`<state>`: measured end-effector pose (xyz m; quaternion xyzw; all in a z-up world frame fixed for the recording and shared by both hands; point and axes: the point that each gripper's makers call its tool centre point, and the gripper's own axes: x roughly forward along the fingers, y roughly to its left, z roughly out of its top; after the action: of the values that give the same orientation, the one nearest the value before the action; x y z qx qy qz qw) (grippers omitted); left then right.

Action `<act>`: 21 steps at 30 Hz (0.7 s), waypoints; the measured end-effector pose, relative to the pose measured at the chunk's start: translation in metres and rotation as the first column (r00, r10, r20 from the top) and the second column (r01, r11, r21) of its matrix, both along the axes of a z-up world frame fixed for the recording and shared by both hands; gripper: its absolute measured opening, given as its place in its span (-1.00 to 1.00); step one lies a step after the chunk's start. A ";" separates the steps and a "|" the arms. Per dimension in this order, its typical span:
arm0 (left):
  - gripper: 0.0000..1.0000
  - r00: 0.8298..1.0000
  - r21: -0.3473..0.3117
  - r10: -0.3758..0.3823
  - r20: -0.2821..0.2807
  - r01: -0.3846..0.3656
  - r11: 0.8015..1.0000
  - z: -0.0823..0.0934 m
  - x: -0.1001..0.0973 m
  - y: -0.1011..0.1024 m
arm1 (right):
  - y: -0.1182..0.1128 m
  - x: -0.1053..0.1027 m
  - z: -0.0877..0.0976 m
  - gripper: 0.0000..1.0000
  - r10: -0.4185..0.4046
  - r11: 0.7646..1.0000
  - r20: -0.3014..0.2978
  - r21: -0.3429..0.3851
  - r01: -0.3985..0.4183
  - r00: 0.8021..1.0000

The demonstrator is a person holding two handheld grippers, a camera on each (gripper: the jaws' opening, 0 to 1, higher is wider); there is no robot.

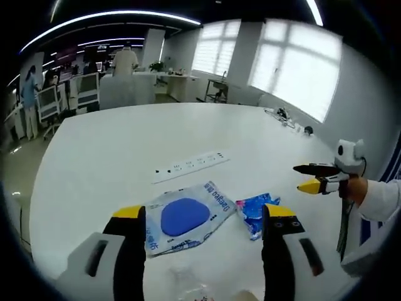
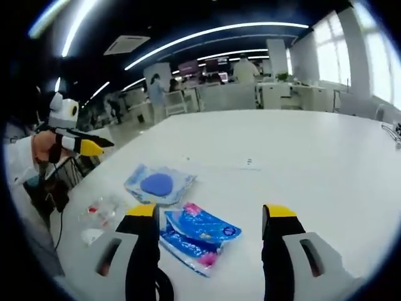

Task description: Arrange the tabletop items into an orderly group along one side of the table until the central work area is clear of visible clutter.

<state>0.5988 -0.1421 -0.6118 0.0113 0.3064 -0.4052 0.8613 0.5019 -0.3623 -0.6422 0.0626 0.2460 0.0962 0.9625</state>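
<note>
Now the left gripper point(image 1: 203, 216) hangs over the white table point(image 1: 125, 144) with jaws wide apart, gripping nothing, right above a clear packet with a blue disc point(image 1: 185, 216). Beside it lies a blue patterned packet point(image 1: 254, 213), and a white power strip point(image 1: 191, 166) sits farther out. Over in the right gripper view, the right gripper point(image 2: 210, 216) is spread open too, empty, poised above that blue patterned packet.
</note>
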 end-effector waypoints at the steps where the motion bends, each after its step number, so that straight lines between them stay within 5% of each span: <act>1: 0.54 1.000 0.001 -0.001 -0.002 0.001 1.000 0.000 -0.002 -0.002 | -0.001 -0.002 0.000 0.30 -0.003 1.000 -0.001 0.002 0.003 1.000; 21: 0.52 0.996 0.005 -0.085 -0.035 0.086 0.996 -0.016 -0.037 -0.045 | -0.015 -0.031 -0.021 0.23 -0.042 0.999 -0.046 0.017 0.043 0.998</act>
<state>0.5616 -0.1875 -0.6276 0.0201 0.3217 -0.4408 0.8377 0.4708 -0.3776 -0.6629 0.0784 0.2656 0.0765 0.9578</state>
